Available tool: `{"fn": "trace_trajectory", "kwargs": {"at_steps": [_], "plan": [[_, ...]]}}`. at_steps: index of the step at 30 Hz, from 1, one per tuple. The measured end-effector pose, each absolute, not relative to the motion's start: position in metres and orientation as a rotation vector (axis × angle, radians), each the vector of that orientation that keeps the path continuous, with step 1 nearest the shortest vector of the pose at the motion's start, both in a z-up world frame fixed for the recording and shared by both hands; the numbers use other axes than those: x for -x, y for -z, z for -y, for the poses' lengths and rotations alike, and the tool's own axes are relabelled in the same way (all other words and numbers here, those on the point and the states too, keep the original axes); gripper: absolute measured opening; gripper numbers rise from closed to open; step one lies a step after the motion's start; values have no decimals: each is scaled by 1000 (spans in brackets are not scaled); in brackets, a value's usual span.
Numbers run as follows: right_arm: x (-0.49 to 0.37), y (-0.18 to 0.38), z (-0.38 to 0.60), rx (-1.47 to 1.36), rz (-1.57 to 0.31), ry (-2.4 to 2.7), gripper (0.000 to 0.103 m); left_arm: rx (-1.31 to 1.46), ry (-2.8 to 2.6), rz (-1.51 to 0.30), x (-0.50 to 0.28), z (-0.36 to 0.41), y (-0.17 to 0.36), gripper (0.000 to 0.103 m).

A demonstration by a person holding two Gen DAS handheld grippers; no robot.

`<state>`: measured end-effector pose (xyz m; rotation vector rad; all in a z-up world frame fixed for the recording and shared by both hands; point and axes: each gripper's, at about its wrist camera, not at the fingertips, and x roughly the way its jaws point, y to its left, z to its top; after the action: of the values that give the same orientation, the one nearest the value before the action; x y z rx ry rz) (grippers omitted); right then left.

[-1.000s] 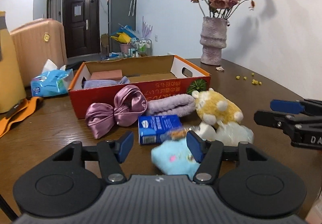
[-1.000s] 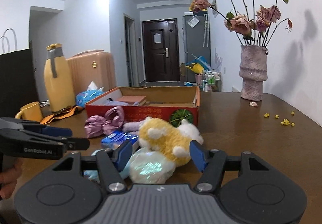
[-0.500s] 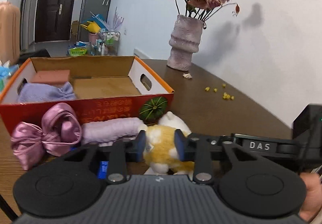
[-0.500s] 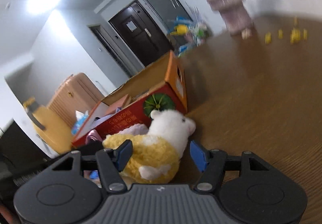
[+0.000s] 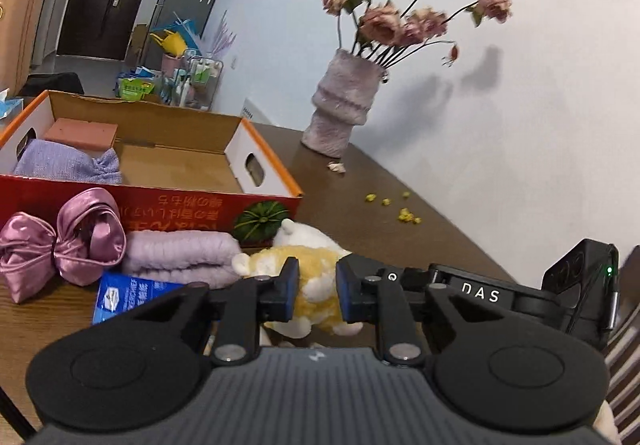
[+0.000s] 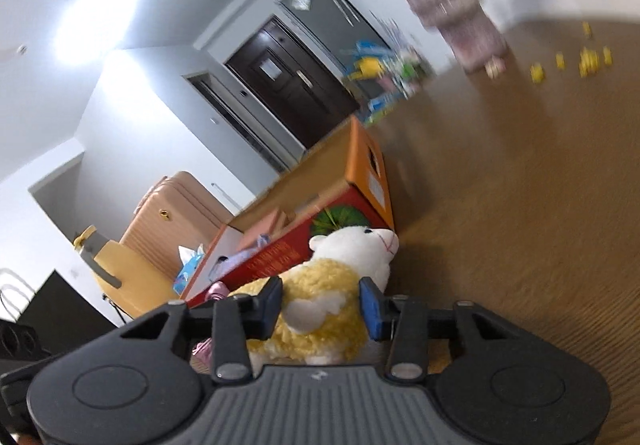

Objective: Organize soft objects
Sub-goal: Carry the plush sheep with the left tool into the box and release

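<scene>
A yellow-and-white plush sheep lies on the brown table in front of the red cardboard box. My left gripper has its jaws closing, and the sheep's yellow body fills the narrow gap between the pads. From the right comes the right gripper's black body. In the right wrist view, rolled to a tilt, my right gripper is also closing. Both of its pads touch the sheep at its flanks. A pink satin bow, a lilac fuzzy roll and a blue packet lie left of the sheep.
Inside the box lie a purple cloth and a brown-pink block. A vase of dried roses stands at the back by the wall, with yellow crumbs scattered near it. A suitcase and a yellow jug stand beyond the table.
My left gripper swung right, off the light-blue plush and onto the sheep, and its jaws narrowed. My right gripper rolled over sideways and came down around the sheep, closing in.
</scene>
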<state>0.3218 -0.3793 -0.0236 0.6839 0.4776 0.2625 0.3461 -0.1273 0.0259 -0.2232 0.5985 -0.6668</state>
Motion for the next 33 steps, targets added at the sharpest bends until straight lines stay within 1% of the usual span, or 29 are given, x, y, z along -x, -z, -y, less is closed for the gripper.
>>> {"fn": "trace_trajectory", "kwargs": {"at_steps": [6,10,12,14,16,17,18,23,25,26,27,29,33], "plan": [[-281,7,371,-615,-459,-257,38,248,679,-626,-305,121,-27,20],[-239,4,365,-569,-439,-248,38,266,711,-637,-275,111,-19,22],[-220,8,363,-538,-433,-211,40,255,695,-671,-265,114,-5,33],[-211,18,366,-544,-447,-165,40,228,655,-681,-258,116,4,35],[-207,24,371,-560,-466,-155,40,224,618,-677,-255,115,7,44],[-205,26,372,-559,-458,-145,40,235,602,-682,-255,113,6,58],[-204,26,374,-557,-451,-136,40,253,589,-689,-257,112,5,64],[-212,31,380,-614,-462,-162,42,299,590,-667,-275,113,-6,64],[-218,36,379,-617,-485,-150,53,315,614,-685,-282,121,-8,63],[-221,38,378,-618,-500,-149,54,307,635,-704,-287,127,-7,60],[-223,40,377,-632,-502,-157,54,283,632,-725,-291,133,-5,46],[-229,45,378,-667,-520,-174,52,236,589,-762,-297,141,3,37],[-235,48,377,-665,-526,-157,52,337,596,-835,-312,132,20,36]]}}
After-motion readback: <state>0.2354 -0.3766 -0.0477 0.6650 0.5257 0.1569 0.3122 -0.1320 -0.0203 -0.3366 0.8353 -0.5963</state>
